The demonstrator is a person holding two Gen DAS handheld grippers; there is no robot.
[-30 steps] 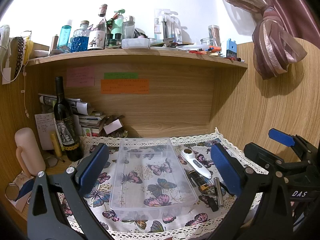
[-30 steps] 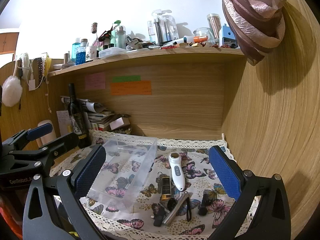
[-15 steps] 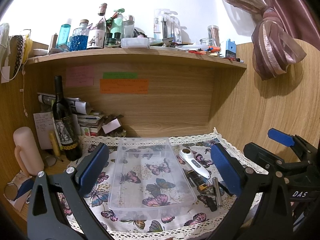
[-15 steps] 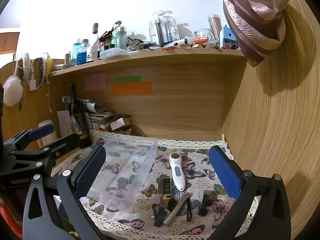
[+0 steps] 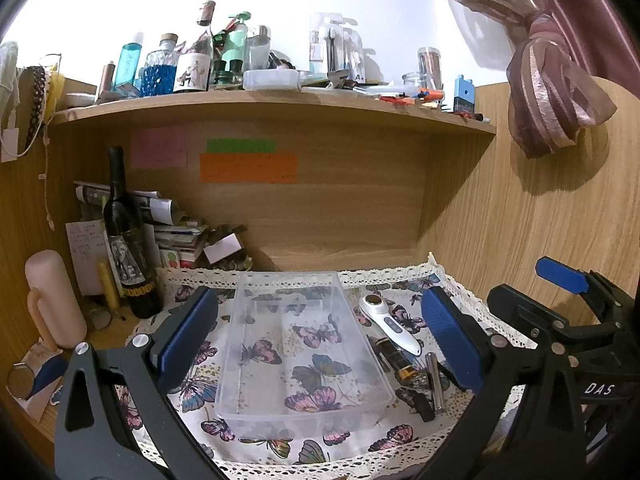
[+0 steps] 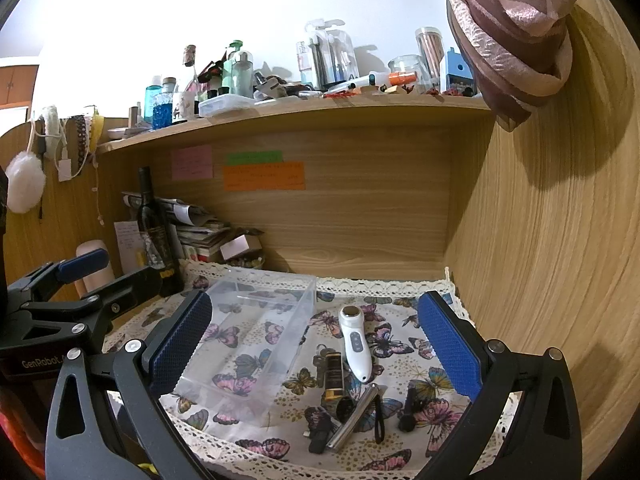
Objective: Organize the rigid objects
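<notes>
A clear plastic bin (image 5: 298, 354) lies empty on the butterfly cloth, also in the right wrist view (image 6: 248, 340). To its right lie a white handheld device (image 6: 354, 344), a black-and-gold tube (image 6: 333, 376), a silver metal cylinder (image 6: 354, 416) and small black items (image 6: 408, 408). The white device also shows in the left wrist view (image 5: 390, 328). My left gripper (image 5: 320, 340) is open and empty above the bin. My right gripper (image 6: 316, 348) is open and empty above the small objects.
A dark wine bottle (image 5: 126, 248) and a stack of papers (image 5: 176, 236) stand at the back left, with a pink bottle (image 5: 52, 300) beside them. A cluttered shelf (image 5: 272, 100) runs overhead. A wooden wall (image 6: 560, 260) closes the right side.
Both views shifted very slightly; the left gripper has risen a little. Nothing was grasped or released.
</notes>
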